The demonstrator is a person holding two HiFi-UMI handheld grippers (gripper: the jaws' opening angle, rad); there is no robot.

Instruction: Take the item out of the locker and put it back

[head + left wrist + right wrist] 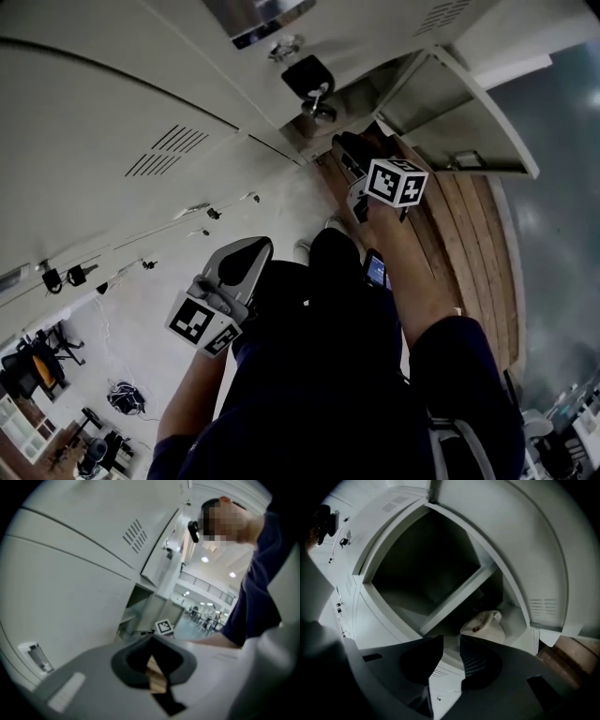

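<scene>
- the right tool (451, 639) is held released, jaws apart with nothing between them, pointed into the open locker (422, 559).
- the white item (483, 626) is seen just beyond its jaws, slightly to the right, lying in the compartment under the shelf (457, 597).
- the left tool (152, 641) is kept clenched, empty.

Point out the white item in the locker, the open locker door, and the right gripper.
white item (483, 626): right gripper view, its rounded top
locker door (457, 117): head view, its inner face
right gripper (451, 639): right gripper view, midway between its fingers
</scene>
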